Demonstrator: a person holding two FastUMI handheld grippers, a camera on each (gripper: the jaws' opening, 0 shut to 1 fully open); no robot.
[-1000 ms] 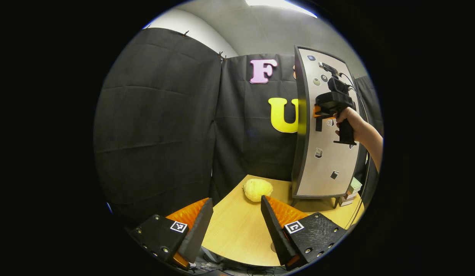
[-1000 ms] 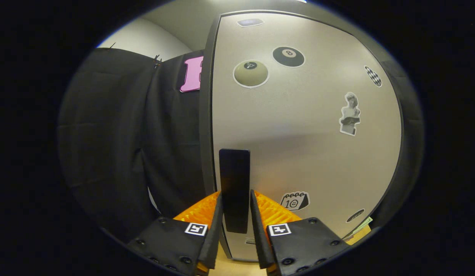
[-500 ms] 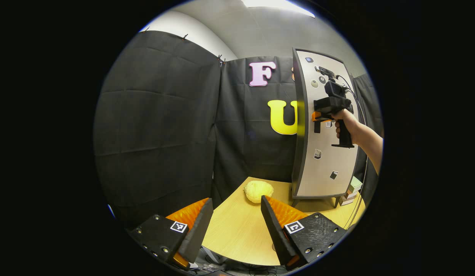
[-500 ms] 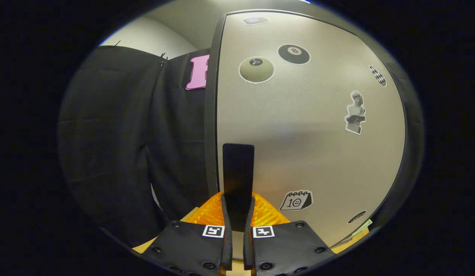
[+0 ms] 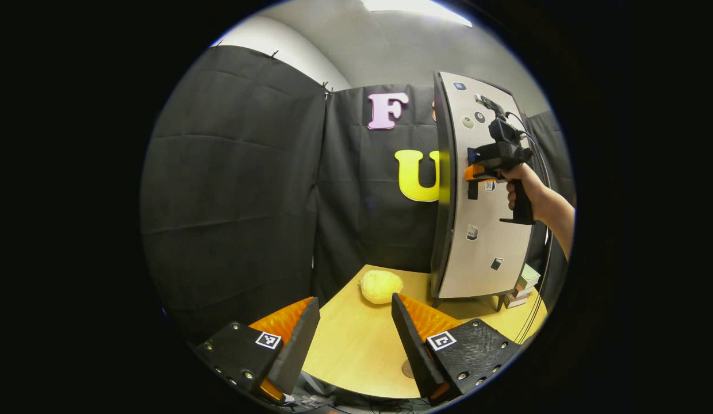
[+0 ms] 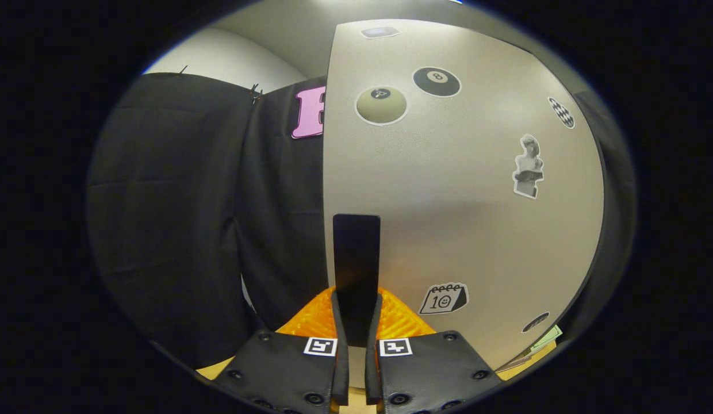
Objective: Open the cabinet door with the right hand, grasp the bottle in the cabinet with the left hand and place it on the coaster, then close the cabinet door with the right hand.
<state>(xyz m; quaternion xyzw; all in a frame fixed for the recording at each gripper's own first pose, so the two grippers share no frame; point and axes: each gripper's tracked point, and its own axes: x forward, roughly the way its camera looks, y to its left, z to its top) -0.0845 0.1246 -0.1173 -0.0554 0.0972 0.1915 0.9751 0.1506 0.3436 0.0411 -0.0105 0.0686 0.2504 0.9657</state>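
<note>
Right gripper view: the right gripper (image 6: 356,322) has its two fingers pressed against either side of a dark upright handle (image 6: 356,259) on the cabinet door (image 6: 466,195), a pale grey panel dotted with stickers. Left gripper view: the left gripper (image 5: 356,322) hangs over a light wooden table (image 5: 356,351) with its fingers spread wide and nothing between them. Farther off, a hand (image 5: 520,184) holds the other gripper against the door's handle; the door appears slightly ajar, though the angle makes that hard to confirm. A lumpy yellow object (image 5: 381,286) sits on the table near the cabinet's foot. The cabinet's inside is hidden behind the door.
</note>
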